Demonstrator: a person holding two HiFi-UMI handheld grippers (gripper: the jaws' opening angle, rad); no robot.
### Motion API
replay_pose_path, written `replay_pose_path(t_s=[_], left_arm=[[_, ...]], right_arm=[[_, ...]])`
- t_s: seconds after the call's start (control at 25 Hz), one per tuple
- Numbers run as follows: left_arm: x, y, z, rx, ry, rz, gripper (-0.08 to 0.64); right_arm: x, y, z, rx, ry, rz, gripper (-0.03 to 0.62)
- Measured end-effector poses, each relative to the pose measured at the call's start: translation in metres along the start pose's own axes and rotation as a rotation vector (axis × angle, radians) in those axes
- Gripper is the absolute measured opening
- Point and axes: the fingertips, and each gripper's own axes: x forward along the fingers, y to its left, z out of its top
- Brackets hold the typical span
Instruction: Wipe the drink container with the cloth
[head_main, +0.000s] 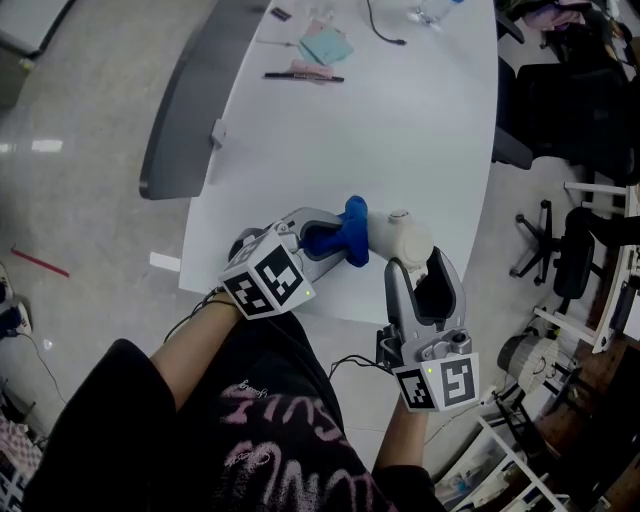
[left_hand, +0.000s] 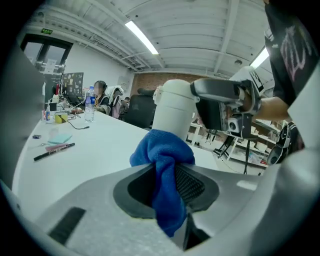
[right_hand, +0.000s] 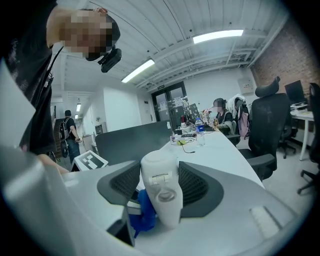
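Item: pale, rounded plastic drink container (right_hand: 160, 192) with a flip lid, upright above the near edge of a long white table (head_main: 400, 110); whether its base rests on the tabletop cannot be told, the lower part being covered in every view. Container is held at its upper part by the right gripper (right_hand: 159, 185), whose two ribbed dark pads are closed against its opposite sides. Item: blue terry cloth (left_hand: 165, 165), bunched, clamped between the closed jaws of the left gripper (head_main: 335, 240), with a loose tail hanging down behind the pads and the bulk projecting forward. The projecting wad of cloth is pressed against the side of the container that faces the left gripper, below the grip of the right gripper. Both grippers are held near the table's front edge, the left one lying across from the left, the right one pointing away from the person. Further along the table, well apart from the container: a black pen (head_main: 305, 76), a teal note pad (head_main: 327, 45) and a black cable (head_main: 385, 30). A grey curved partition (head_main: 185, 120) is set along the table's left side; black office chairs (head_main: 570, 90) are grouped to the right.
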Motion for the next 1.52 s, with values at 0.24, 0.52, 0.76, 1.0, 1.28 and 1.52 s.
replay_pose_path(t_s=[0.24, 0.52, 0.76, 1.0, 1.28, 1.52], left_arm=[[0.010, 0.004, -0.021, -0.063, 0.048, 0.004, 0.100], [0.001, 0.006, -0.014, -0.050, 0.026, 0.019, 0.100], [-0.034, -0.005, 0.031, 0.048, -0.052, 0.031, 0.100], [-0.043, -0.020, 0.066, 0.149, -0.117, 0.026, 0.100], [-0.029, -0.023, 0.068, 0.153, -0.106, 0.007, 0.100], [-0.023, -0.017, 0.055, 0.136, -0.072, 0.009, 0.100]], right_arm=[[0.001, -0.002, -0.002, 0.009, 0.004, 0.000, 0.255], [0.001, -0.004, -0.006, 0.007, 0.004, 0.003, 0.259], [-0.001, -0.004, -0.006, 0.010, -0.007, 0.007, 0.261], [-0.002, -0.003, -0.006, 0.016, -0.014, 0.010, 0.261], [-0.001, -0.002, -0.005, 0.012, -0.007, 0.016, 0.261], [-0.001, -0.003, -0.005, 0.019, 0.000, 0.021, 0.262]])
